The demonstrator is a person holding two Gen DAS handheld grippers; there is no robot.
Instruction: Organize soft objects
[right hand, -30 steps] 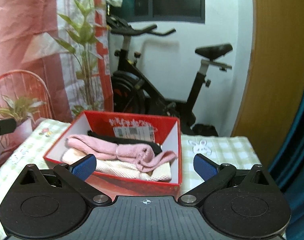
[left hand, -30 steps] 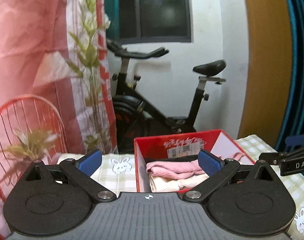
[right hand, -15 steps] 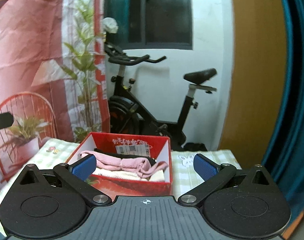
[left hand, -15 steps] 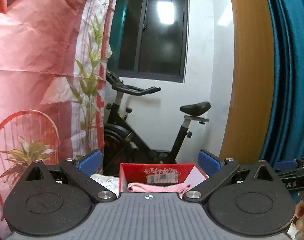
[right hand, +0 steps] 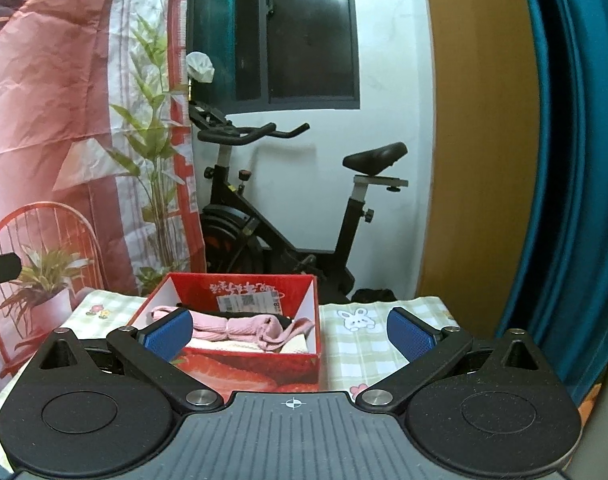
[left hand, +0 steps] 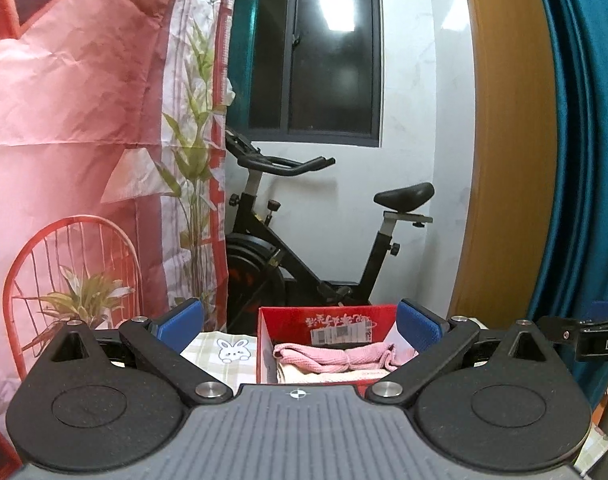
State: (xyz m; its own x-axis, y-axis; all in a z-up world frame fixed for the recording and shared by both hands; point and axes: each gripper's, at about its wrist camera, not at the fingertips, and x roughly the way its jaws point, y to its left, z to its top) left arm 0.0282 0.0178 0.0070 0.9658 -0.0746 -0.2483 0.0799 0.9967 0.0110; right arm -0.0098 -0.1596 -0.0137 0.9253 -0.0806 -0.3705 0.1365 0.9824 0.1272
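Pink towel (right hand: 240, 326) lengthwise across red box (right hand: 304, 316).

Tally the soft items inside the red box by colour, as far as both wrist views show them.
Pink cloth: 1
Cream cloth: 1
Black cloth: 1
Total: 3 visible in the red box; anything lying beneath them is hidden.

We see the box (right hand: 240, 364) on the table (right hand: 368, 344), folded cloths (right hand: 240, 326) stacked inside it. Behind the table stands an exercise bike (right hand: 264, 236), with a printed backdrop (right hand: 64, 120) to its left and a curtain (right hand: 576, 160) to its right.
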